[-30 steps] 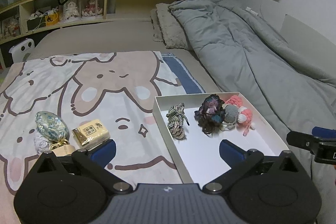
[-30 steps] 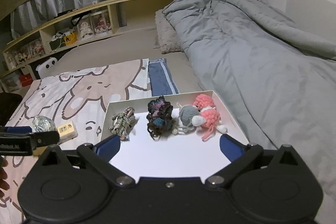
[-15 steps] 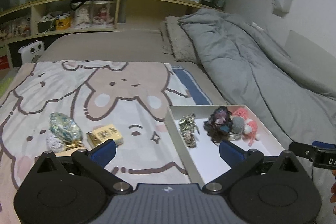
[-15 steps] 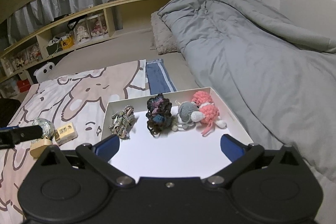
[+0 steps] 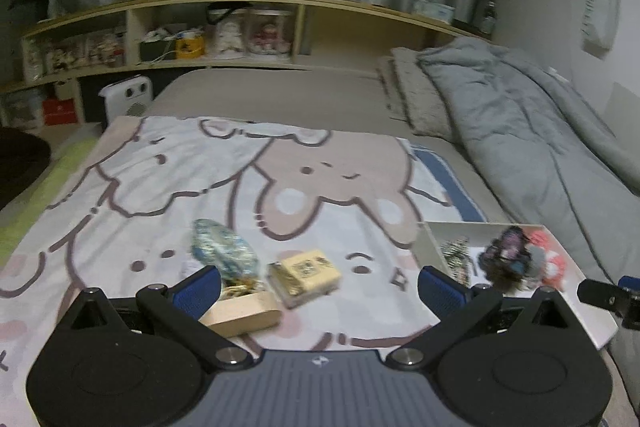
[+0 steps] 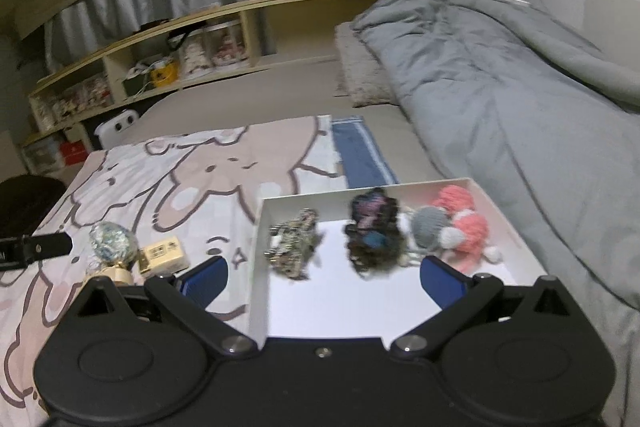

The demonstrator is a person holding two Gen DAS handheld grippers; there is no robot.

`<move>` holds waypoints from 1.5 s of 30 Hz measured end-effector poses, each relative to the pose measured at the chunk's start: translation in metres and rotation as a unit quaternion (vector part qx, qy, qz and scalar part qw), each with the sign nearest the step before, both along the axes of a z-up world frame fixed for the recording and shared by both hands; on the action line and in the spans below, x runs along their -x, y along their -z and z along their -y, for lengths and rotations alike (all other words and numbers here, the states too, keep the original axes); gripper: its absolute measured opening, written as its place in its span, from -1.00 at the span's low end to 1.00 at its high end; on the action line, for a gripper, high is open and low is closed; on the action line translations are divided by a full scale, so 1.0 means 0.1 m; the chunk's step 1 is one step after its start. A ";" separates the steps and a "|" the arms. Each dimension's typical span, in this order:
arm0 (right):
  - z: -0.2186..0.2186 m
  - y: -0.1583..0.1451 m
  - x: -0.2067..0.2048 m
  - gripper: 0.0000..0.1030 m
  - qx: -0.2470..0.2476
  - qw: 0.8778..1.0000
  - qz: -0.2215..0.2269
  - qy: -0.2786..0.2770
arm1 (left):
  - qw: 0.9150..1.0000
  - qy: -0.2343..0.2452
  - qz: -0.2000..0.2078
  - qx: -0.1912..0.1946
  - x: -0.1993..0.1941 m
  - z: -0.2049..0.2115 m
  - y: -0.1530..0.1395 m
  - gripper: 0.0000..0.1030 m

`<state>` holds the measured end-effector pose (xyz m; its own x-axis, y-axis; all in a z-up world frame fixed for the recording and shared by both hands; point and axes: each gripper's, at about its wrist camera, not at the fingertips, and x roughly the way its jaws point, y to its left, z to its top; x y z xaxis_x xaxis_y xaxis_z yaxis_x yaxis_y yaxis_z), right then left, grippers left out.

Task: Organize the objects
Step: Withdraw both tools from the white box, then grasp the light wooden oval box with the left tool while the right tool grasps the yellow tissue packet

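Observation:
A white tray point(image 6: 516, 227) lies on the bed and holds a striped scrunchie point(image 6: 292, 247), a dark scrunchie point(image 6: 372, 231) and a pink and grey crochet toy point(image 6: 456, 227). Left of it, on the cartoon blanket, lie a shiny blue-green egg-shaped object point(image 5: 224, 251), a small yellow box point(image 5: 308, 277) and a pale wooden block point(image 5: 244, 313). My left gripper point(image 5: 320, 287) is open just above these three. My right gripper point(image 6: 322, 277) is open over the tray's near left part. The tray also shows in the left wrist view point(image 5: 430, 247).
A grey duvet point(image 6: 500, 79) covers the right side of the bed, with a pillow point(image 5: 416, 99) at its head. A wooden shelf point(image 5: 200, 39) with toys runs along the back. A white heater point(image 5: 128, 99) stands at the far left.
My left gripper has swung left, from over the tray to over the small objects on the blanket. My right gripper has shifted a little left over the tray. Both stay open.

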<state>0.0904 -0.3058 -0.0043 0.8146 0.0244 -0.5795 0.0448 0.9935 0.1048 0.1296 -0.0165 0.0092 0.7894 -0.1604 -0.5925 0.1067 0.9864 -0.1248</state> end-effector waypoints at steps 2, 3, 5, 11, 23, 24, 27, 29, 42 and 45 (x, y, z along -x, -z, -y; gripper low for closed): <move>-0.10 0.01 -0.06 1.00 -0.003 1.000 0.001 -0.012 | 1.000 -0.017 -0.003 0.000 -0.03 -0.09 0.01 1.00; -0.16 0.01 -0.09 1.00 -0.004 1.000 0.002 -0.017 | 1.000 -0.025 -0.005 -0.003 -0.04 -0.14 0.02 1.00; -0.26 0.02 -0.15 1.00 -0.006 1.000 0.002 -0.028 | 0.999 -0.038 -0.008 -0.009 -0.05 -0.22 0.03 1.00; -0.57 0.09 -0.36 1.00 -0.016 0.998 0.000 -0.058 | 0.997 -0.074 -0.031 -0.004 -0.14 -0.47 0.17 1.00; -1.03 0.36 -0.88 1.00 -0.027 0.993 -0.020 -0.117 | 0.993 -0.083 -0.080 0.011 -0.36 -0.65 0.53 1.00; -1.06 0.38 -0.94 1.00 -0.028 0.992 -0.024 -0.122 | 0.993 -0.079 -0.083 0.012 -0.37 -0.64 0.55 1.00; -1.14 0.46 -1.09 1.00 -0.029 0.990 -0.037 -0.132 | 0.993 -0.076 -0.091 0.014 -0.42 -0.60 0.63 1.00; -1.20 0.50 -1.20 1.00 -0.029 0.988 -0.047 -0.142 | 0.992 -0.078 -0.096 0.015 -0.46 -0.58 0.68 1.00; -1.64 0.87 -1.86 0.98 -0.053 0.966 -0.137 -0.210 | 0.988 -0.090 -0.121 0.009 -0.73 -0.54 1.03 1.00; -1.79 0.96 -1.99 0.96 -0.022 0.961 -0.154 -0.228 | 0.989 -0.084 -0.120 0.011 -0.76 -0.54 1.08 1.00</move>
